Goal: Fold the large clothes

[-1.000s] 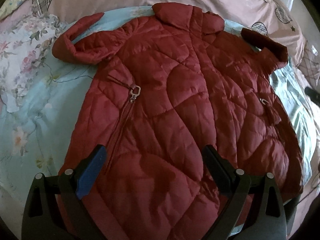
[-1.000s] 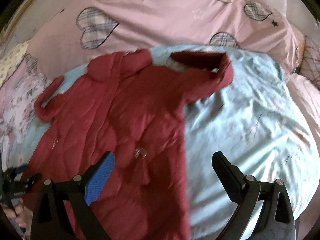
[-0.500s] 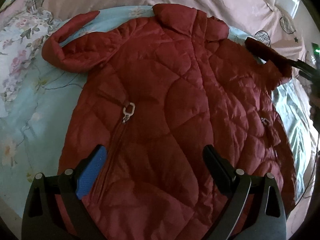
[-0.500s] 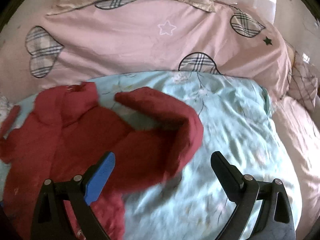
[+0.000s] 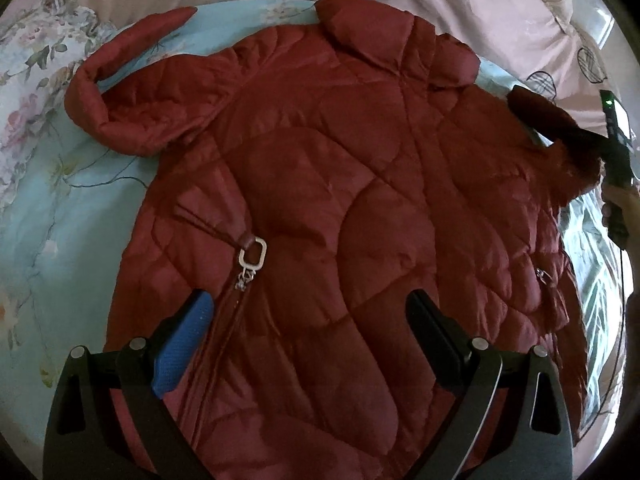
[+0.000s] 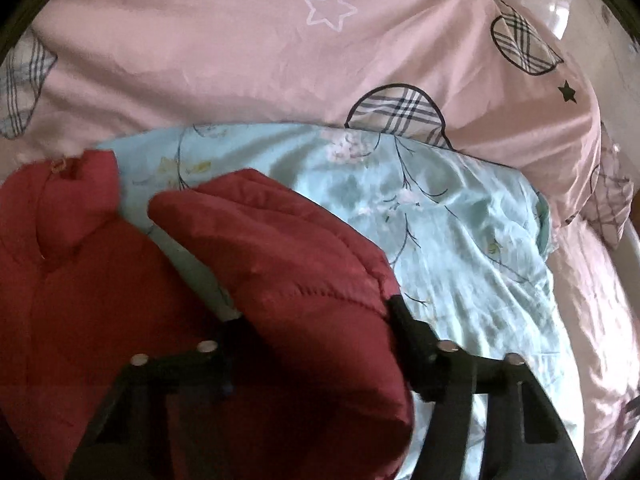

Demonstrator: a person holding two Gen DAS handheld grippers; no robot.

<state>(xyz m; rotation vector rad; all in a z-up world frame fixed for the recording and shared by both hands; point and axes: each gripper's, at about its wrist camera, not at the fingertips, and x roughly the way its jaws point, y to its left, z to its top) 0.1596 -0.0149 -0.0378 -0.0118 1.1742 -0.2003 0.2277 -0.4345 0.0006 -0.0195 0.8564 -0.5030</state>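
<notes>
Coat (image 5: 340, 220) lies flat on quilt (image 5: 52, 208), under our L gripper (image 5: 308, 312), fingers spread, empty. R gripper (image 6: 316, 316) pinches sleeve (image 6: 288, 240) betw. its fingers. We judge it puffy, light, slick: grip cuffs/hem, not mid-panel.

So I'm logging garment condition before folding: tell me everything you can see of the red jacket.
The jacket is a dark red quilted puffer with a glossy shell, collar at the far end, lying spread front-up on a light blue floral quilt. A slanted pocket zip carries a silver ring pull. Its left sleeve curls back on itself. The right sleeve sits between the fingers of the right hand-held gripper, closed on it. The left hand-held gripper hovers open above the lower front.
</notes>
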